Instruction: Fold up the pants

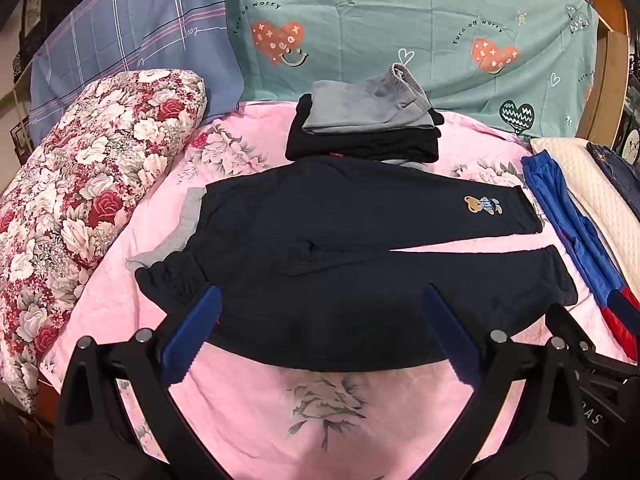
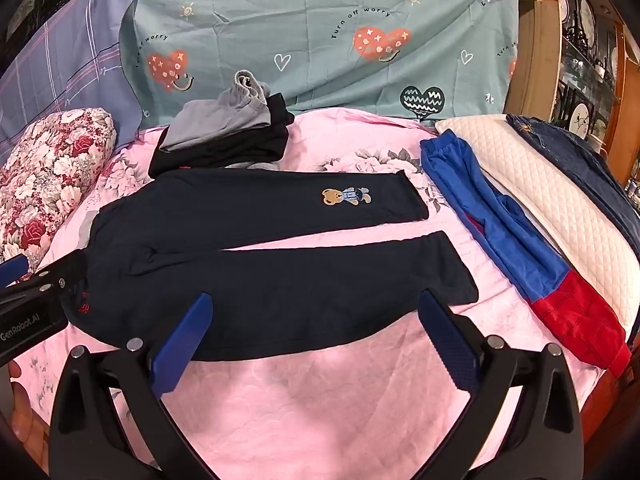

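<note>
Dark navy pants (image 1: 340, 248) with a small bear patch (image 1: 482, 205) lie flat on the pink bedspread (image 1: 328, 400), waistband to the left, both legs pointing right and slightly apart. They also show in the right wrist view (image 2: 256, 272). My left gripper (image 1: 320, 312) is open and empty, hovering over the near edge of the pants by the waist. My right gripper (image 2: 316, 320) is open and empty over the near leg. The left gripper's body (image 2: 36, 300) shows at the left edge of the right wrist view, over the waistband.
A stack of folded grey and black pants (image 1: 364, 128) sits behind the navy pants. Blue and red pants (image 2: 512, 240) lie to the right, next to a white quilted pillow (image 2: 560, 208) with jeans (image 2: 592, 168) on it. A floral pillow (image 1: 80, 184) lies at left.
</note>
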{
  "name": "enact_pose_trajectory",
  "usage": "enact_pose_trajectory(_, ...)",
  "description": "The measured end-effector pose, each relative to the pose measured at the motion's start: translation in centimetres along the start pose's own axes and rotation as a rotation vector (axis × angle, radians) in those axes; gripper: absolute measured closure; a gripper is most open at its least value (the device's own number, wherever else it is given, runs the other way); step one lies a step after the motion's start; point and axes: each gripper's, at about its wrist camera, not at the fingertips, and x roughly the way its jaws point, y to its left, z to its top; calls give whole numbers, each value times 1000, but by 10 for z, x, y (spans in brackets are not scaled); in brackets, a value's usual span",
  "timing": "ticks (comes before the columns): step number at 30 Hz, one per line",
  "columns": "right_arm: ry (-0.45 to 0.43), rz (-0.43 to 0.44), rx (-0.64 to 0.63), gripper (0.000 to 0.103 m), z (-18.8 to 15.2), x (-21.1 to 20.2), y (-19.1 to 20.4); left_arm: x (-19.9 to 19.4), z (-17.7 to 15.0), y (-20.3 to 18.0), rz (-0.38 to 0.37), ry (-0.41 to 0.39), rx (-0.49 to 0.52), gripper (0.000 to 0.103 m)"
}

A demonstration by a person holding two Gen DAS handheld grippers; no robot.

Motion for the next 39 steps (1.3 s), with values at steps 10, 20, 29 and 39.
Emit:
enact_pose_trajectory(10,0,-4,0,1,1,1,-1,-1,0,0,-1,-2,-3,2)
enact_pose_trajectory(20,-1,-1,2,1,2,1,-2,1,-4,1,-1,-3,-3,2)
enact_pose_trajectory(29,1,1,2,1,0,-1,4,4,-3,2,-1,9,-7,2)
enact_pose_trajectory(39,2,1,0,1,1,-1,3,4,-2,2,-1,10,-7,2)
